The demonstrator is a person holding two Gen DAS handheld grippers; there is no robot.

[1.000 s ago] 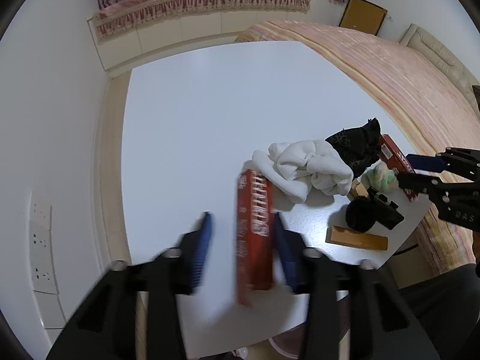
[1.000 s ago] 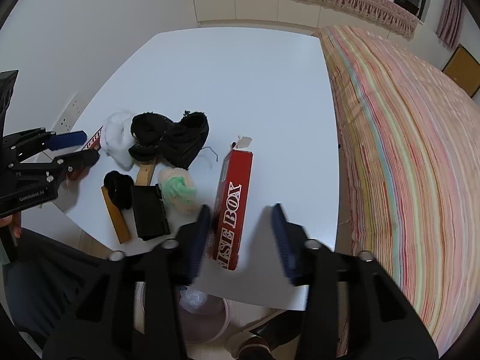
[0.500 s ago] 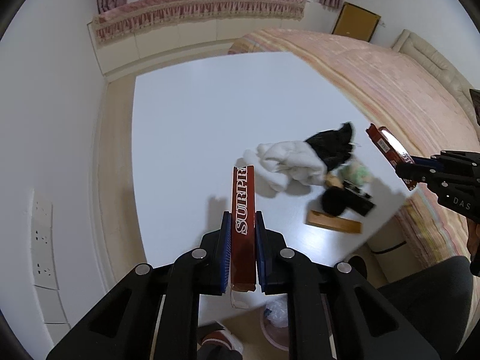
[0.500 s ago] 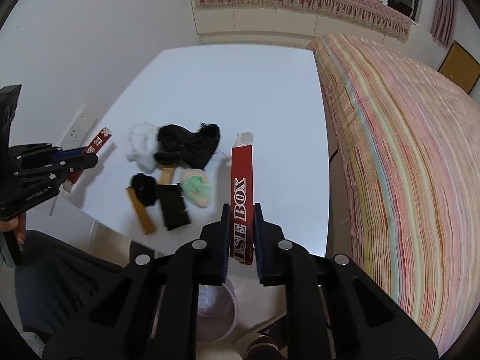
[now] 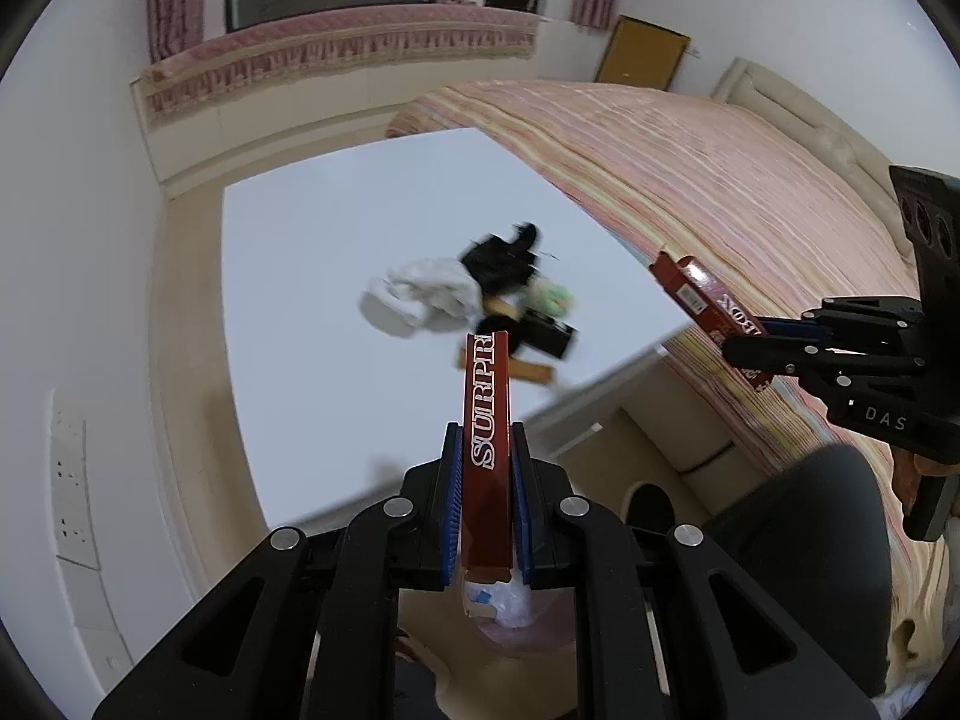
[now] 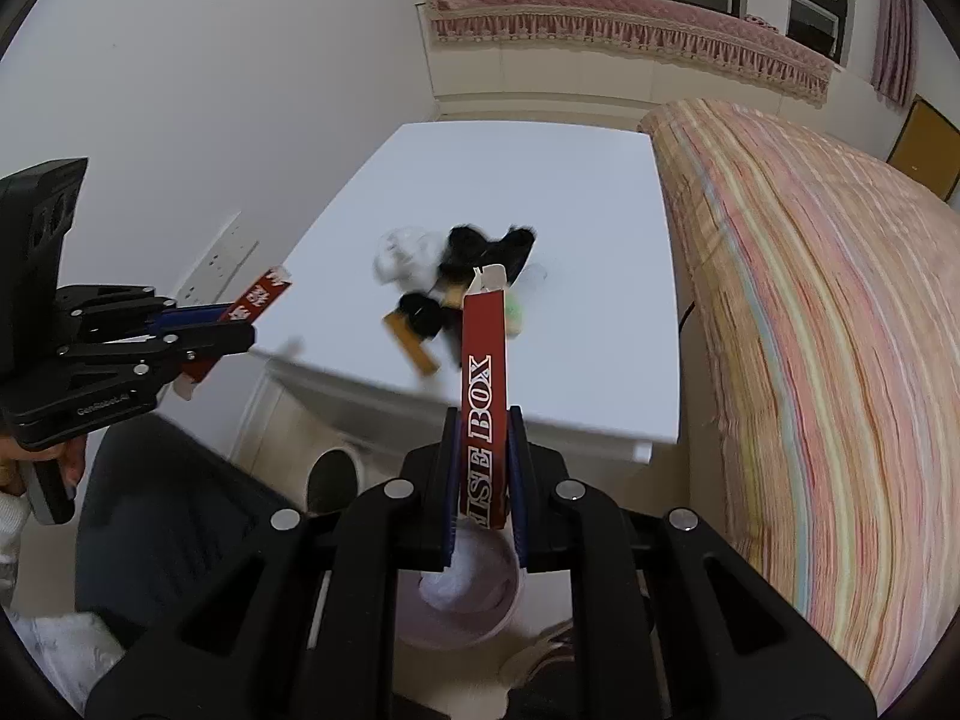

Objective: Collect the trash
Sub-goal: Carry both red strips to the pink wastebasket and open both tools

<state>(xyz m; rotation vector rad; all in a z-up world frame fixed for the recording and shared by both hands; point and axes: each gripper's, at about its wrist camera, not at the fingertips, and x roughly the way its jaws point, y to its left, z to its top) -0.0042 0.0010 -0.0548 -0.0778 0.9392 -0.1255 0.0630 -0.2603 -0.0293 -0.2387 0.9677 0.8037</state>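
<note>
Two red boxes are now lifted off the counter (image 6: 540, 180): left tool (image 5: 486, 504) pinches one box (image 5: 487, 420), right tool (image 6: 483, 480) the other (image 6: 483, 372), over the bin (image 6: 462, 600). Clutter (image 6: 456, 276) remains behind.

Two matte black hand-held grippers with blue finger pads

The left gripper (image 5: 486, 498) and right gripper (image 6: 483, 480) share angular black frames with triangular cut-outs, round silver screws and ribbed blue pads (image 5: 451, 504). Seen at each other's frame edges, one body reads "DAS" in white at right, the other "GenRobot.AI" at left (small print). Bare skin of a hand (image 6: 42, 462) shows lower left; dark trousers fill the bottom.
</note>
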